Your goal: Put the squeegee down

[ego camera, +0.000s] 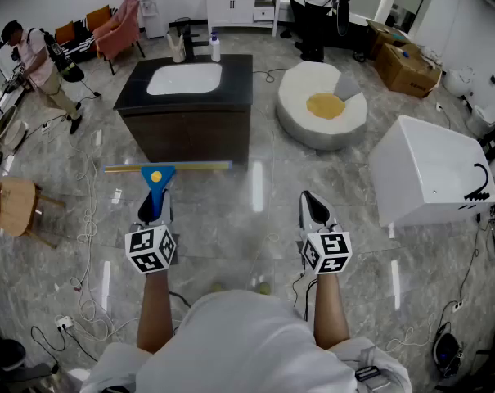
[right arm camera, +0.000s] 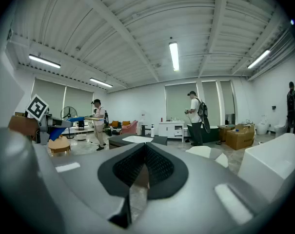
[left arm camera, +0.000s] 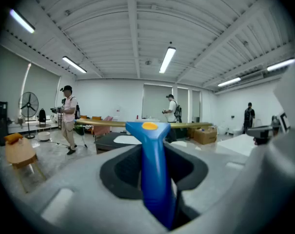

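Observation:
The squeegee [ego camera: 159, 178] has a blue handle with a yellow dot and a long brass-coloured blade [ego camera: 169, 168] lying crosswise. My left gripper [ego camera: 155, 207] is shut on the blue handle and holds it up in the air in front of me, nearly level. In the left gripper view the handle [left arm camera: 154, 179] runs up between the dark pads, and the blade [left arm camera: 108, 124] spans the picture above them. My right gripper [ego camera: 314, 207] hangs beside it at the same height, shut with nothing in it; its ribbed pads [right arm camera: 157, 167] meet in the right gripper view.
A dark cabinet with a white basin [ego camera: 190, 80] stands just ahead of the squeegee. A round white seat [ego camera: 321, 109] and a white box [ego camera: 431, 170] are at the right, a wooden stool [ego camera: 14, 207] at the left. Cables [ego camera: 87, 219] trail over the floor. A person [ego camera: 38, 64] stands far left.

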### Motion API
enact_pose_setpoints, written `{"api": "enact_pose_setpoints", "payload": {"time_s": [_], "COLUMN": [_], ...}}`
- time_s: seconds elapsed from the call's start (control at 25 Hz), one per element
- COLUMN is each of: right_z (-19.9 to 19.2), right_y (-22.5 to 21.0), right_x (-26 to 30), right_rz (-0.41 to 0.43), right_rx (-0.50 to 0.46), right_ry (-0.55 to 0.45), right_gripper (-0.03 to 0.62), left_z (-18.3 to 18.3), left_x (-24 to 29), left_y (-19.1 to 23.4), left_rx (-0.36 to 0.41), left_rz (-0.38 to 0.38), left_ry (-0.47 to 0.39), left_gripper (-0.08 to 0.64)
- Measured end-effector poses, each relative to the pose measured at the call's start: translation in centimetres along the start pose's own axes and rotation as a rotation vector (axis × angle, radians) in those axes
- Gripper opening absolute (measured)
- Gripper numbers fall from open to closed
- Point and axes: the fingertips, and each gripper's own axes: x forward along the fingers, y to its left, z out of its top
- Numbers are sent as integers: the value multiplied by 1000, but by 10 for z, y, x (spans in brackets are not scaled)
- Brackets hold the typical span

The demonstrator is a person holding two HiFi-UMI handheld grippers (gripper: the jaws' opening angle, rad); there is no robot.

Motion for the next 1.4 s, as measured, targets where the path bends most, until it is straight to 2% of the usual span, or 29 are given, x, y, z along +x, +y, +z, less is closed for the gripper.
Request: {"api": "enact_pose_setpoints", "payload": {"time_s": [0.4, 0.84, 1.12, 1.4], "right_z": [6, -1, 1, -12], "right_y": [5, -18, -42, -81], "right_x": [1, -10, -25, -33], "right_rz": [22, 4, 9, 43], "right_rx": [-9, 5, 17, 24], "right_ry": [-2, -17, -68, -53], "right_gripper": [3, 3, 3, 3], "left_z": [3, -5, -6, -9], "left_x": [-1, -5, -4, 4], "left_y": [-6, -28, -59, -101], "left_rx": [7, 12, 18, 25], "left_rz": [-11, -9, -9, 16], "left_ry": [-1, 16, 20, 9], "left_gripper": [129, 130, 130, 130]}}
